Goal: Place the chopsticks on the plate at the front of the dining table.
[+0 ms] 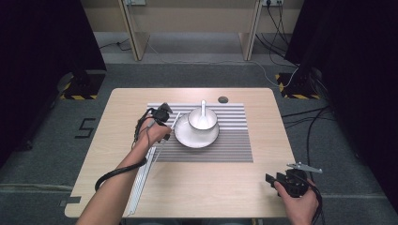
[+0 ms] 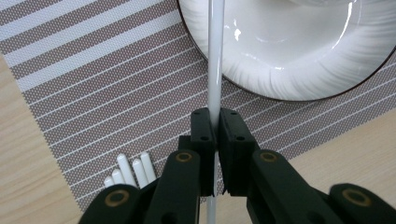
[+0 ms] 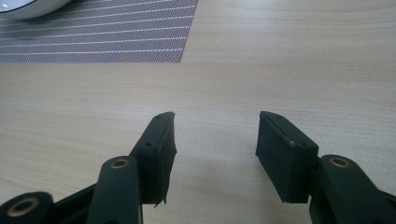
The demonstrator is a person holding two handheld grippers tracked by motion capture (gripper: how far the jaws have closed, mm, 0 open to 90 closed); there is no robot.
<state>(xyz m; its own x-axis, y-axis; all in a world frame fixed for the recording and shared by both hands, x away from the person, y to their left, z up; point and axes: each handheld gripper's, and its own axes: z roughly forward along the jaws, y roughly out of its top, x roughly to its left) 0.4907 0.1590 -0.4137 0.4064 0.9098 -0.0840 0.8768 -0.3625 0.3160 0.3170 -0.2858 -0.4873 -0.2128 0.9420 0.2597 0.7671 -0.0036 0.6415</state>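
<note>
Pinching white chopstick [image 2: 215, 56] in L gripper [image 2: 217, 122] by plate [image 2: 299, 60]; R gripper [image 3: 215, 135] released, low over table [image 3: 280, 56].

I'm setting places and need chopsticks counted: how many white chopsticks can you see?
5, perhaps more hidden: one chopstick clamped in the left gripper beside the plate, four chopstick ends lying on the striped mat.

White plate [image 1: 196, 137] w/ dark rim, brown-white striped mat [image 1: 230, 140], white chopstick [image 2: 215, 60].

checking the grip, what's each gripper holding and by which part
The left gripper is shut on a white chopstick partway along its shaft; the right gripper holds nothing.
</note>
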